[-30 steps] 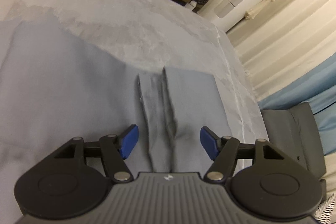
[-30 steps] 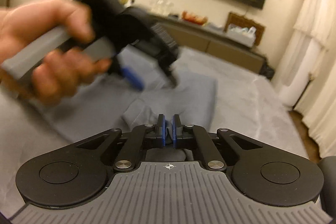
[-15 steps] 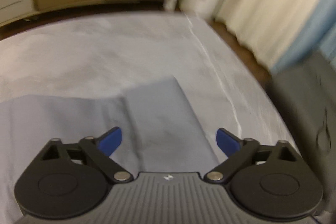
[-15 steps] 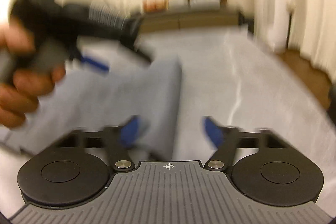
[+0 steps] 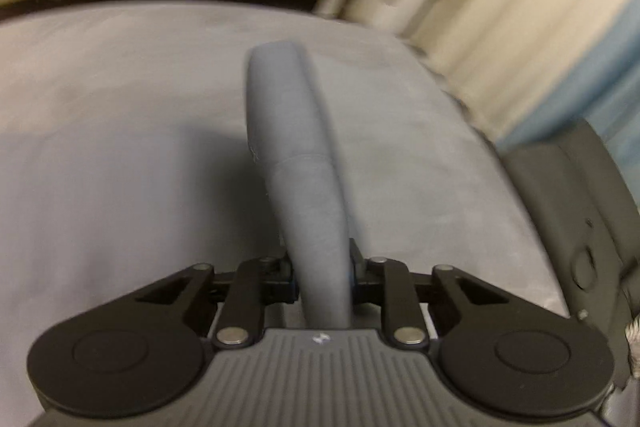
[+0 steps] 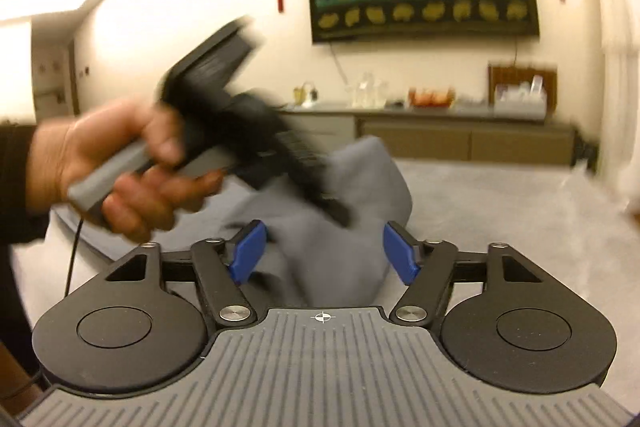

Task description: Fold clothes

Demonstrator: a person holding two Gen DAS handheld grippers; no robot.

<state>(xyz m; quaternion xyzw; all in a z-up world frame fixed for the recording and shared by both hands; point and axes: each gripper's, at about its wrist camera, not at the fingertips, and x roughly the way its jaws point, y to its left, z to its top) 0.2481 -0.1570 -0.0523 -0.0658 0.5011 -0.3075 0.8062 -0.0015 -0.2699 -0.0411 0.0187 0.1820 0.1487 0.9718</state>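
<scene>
- Left wrist view: the left hand-held gripper (image 5: 322, 277), spread a second ago, now pinches the grey cloth (image 5: 296, 155), lifting it ahead.
- The right hand-held gripper (image 6: 325, 253) has let go, spread around cloth; another fold starts.

Grey garment (image 5: 296, 147): plain, soft knit-like cloth, no print visible. In the left wrist view it rises as a narrow, rounded fold, pinched at its near end and running away over the pale grey bed (image 5: 120, 107), casting a dark shadow to its left. A faint seam line crosses the fold partway along. In the right wrist view the garment (image 6: 360, 195) is bunched and lifted into a rumpled hump, its lower part hanging down; more of it trails flat to the left. Edges blurred.
</scene>
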